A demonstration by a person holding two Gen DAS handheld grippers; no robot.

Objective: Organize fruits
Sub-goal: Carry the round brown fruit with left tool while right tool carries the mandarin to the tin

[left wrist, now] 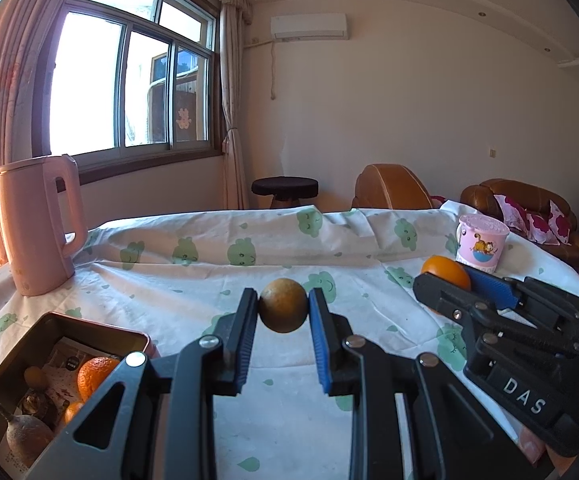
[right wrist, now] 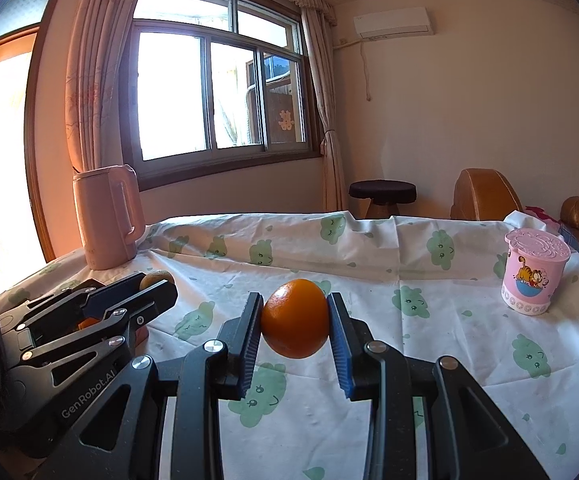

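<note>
My left gripper (left wrist: 283, 312) is clenched on a small brownish-yellow fruit (left wrist: 283, 305), pinched at its left and right sides between the blue pads and held above the cloth. That fruit is nearly round, so I can name no long axis for it. My right gripper (right wrist: 294, 324) grasps an orange (right wrist: 294, 318) the same way, raised off the table; the orange is slightly egg-shaped, its long axis tilted, the upper end leaning left and far.

Near left, below my left gripper, sits a dark metal tin (left wrist: 89, 330) holding a mandarin (left wrist: 95, 376), a small brown fruit (left wrist: 35, 377) and a pear-shaped brown fruit (left wrist: 25, 436) whose stem points up and left. The tin lies well apart from the held fruit.

The table (right wrist: 429, 400) wears a white cloth printed with green cloud faces, wrinkled along the far edge. A pink kettle (left wrist: 39, 224) stands far left, a pink cartoon cup (right wrist: 533, 276) upright far right. Beyond are a curtained window (right wrist: 217, 88), a dark stool (right wrist: 382, 194), a brown leather sofa (left wrist: 521, 204) and a wall air conditioner (left wrist: 308, 27).
</note>
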